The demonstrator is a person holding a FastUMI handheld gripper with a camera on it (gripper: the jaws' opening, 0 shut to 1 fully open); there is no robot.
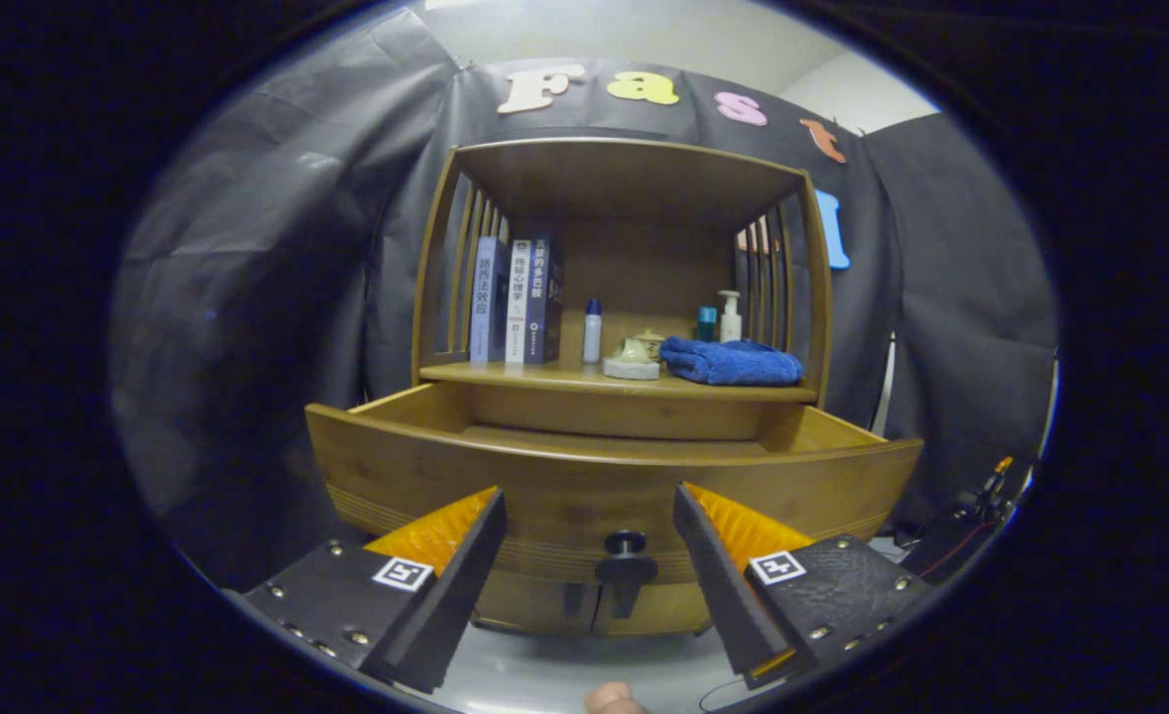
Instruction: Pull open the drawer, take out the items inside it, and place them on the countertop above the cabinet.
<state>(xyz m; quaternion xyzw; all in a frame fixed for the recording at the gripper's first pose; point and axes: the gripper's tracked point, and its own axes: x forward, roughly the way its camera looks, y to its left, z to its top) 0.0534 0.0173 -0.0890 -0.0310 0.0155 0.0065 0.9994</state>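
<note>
The big wooden cabinet fills the middle. Its drawer sits pulled out, mid-frame (inside is hidden). The gripper is wide open, low down, holding nothing. Lift it up, then reach in slowly.

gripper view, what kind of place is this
Probably a staged test booth, not a real home: a small wooden cabinet with its drawer pulled open, books and a blue towel on its countertop. The gripper is open.
</note>
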